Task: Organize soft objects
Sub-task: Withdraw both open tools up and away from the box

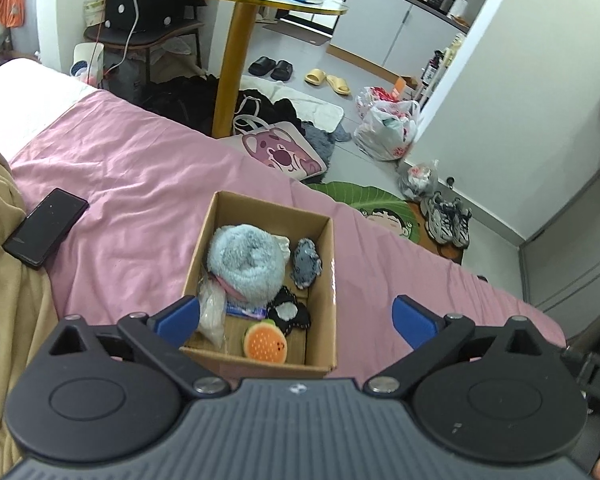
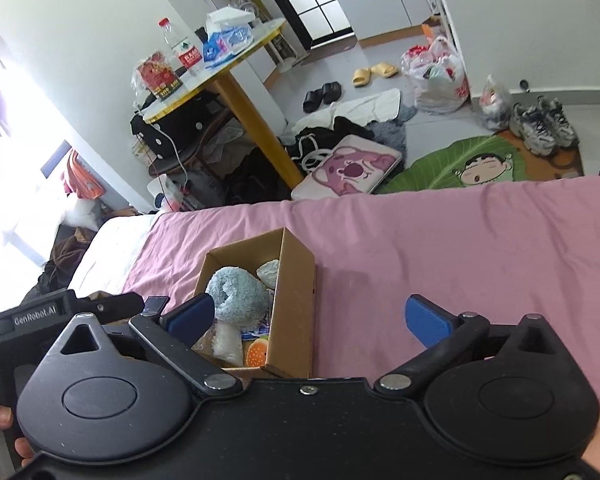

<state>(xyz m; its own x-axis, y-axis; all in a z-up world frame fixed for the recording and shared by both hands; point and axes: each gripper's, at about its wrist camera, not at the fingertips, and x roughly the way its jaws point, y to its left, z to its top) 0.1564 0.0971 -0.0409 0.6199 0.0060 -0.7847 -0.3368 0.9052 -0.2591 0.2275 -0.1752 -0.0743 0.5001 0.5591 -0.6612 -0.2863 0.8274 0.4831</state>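
A cardboard box (image 1: pixel 324 280) (image 2: pixel 296 280) rests on the pink bed sheet (image 1: pixel 132 208) (image 2: pixel 460 248). Inside lie a fluffy light-blue plush (image 1: pixel 246 260) (image 2: pixel 236 292), a grey-blue plush (image 1: pixel 306 264), a black-and-white plush (image 1: pixel 288 314), an orange burger plush (image 1: pixel 265 345) (image 2: pixel 258 352) and a clear plastic bag (image 1: pixel 212 312) (image 2: pixel 228 342). My left gripper (image 1: pixel 296 318) hovers open above the box's near end, holding nothing. My right gripper (image 2: pixel 310 318) is open and empty over the box's right wall and the sheet beside it.
A black phone (image 1: pixel 46 226) lies on the sheet at left beside a tan blanket (image 1: pixel 4 280). Beyond the bed edge stand a round table with a gold leg (image 1: pixel 232 68) (image 2: pixel 256 120), bags, slippers and sneakers (image 1: pixel 450 220) on the floor.
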